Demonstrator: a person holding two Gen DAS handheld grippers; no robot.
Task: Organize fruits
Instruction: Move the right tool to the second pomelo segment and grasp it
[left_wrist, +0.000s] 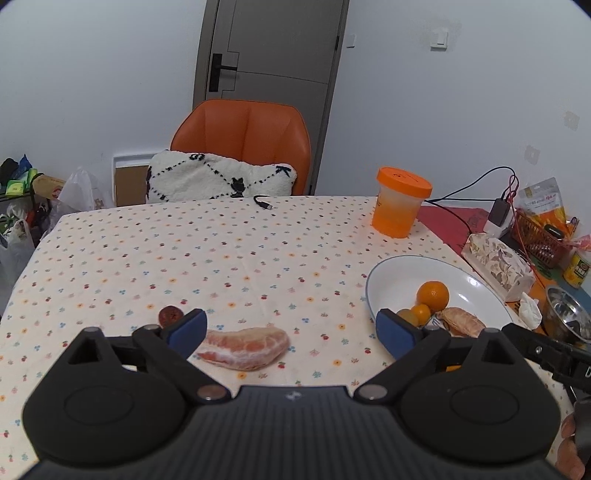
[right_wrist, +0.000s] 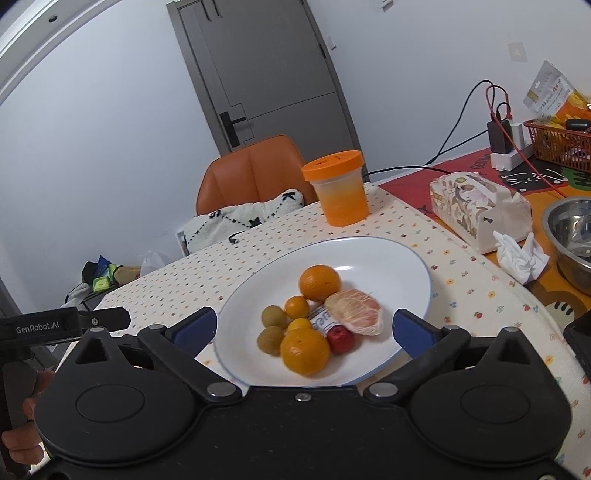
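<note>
2 fruits are still loose on the tablecloth (left_wrist: 221, 251): a peeled pomelo segment (left_wrist: 245, 347) and a small dark red fruit (left_wrist: 170, 314), just beyond it at about 10 o'clock in the left wrist view. Everything else we count sits in the white plate (right_wrist: 388, 258): 2 oranges, the larger one (right_wrist: 304, 350) nearest us, 2 small yellow-orange fruits, 2 brownish-green round ones, 1 red one (right_wrist: 340, 339), a second peeled segment (right_wrist: 356, 312), and a printed wrapper tucked under it.

The left gripper (left_wrist: 291, 326) is spread wide and empty, low over the cloth. The loose segment lies between its blue pads, nearer the left pad (left_wrist: 188, 330); whether that pad touches it we cannot tell. The plate sits at 2 o'clock from this gripper, near but apart.

The right gripper (right_wrist: 304, 326) is also wide and empty, hovering over the plate's near rim, with the fruit pile at 12 o'clock.

We judge the step in hand to be the pick of the loose segment. The next move calls for centring the fingers on it, closing gently since the flesh looks soft, then carrying it towards 2 o'clock to a bare patch of plate. The dark red fruit would follow.

An orange-lidded tub (left_wrist: 400, 203) stands at the far edge, clear of the work.
</note>
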